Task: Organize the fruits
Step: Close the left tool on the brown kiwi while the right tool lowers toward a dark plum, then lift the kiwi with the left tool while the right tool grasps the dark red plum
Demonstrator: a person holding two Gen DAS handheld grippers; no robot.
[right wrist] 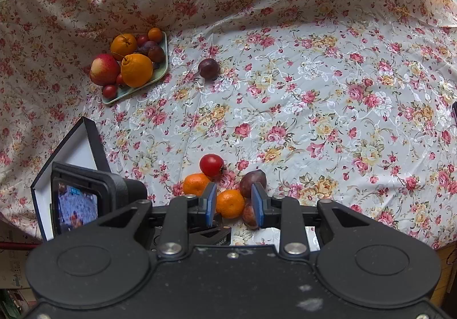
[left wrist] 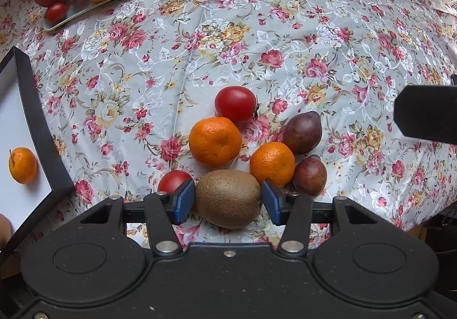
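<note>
Now straddling the kiwi point(left wrist: 228, 198) with the left gripper point(left wrist: 228, 199), jaws wide, pads beside it, not pressing. Long axis across the jaws. Right gripper point(right wrist: 234, 203) partly open, holding nothing, hovering over the pile.

No readable text, labels, brands or numbers anywhere. The small camera screen point(right wrist: 77, 206) at the bench's near left edge shows only a blurred live picture; nothing legible on it. Fruits carry no stickers that can be read.
</note>
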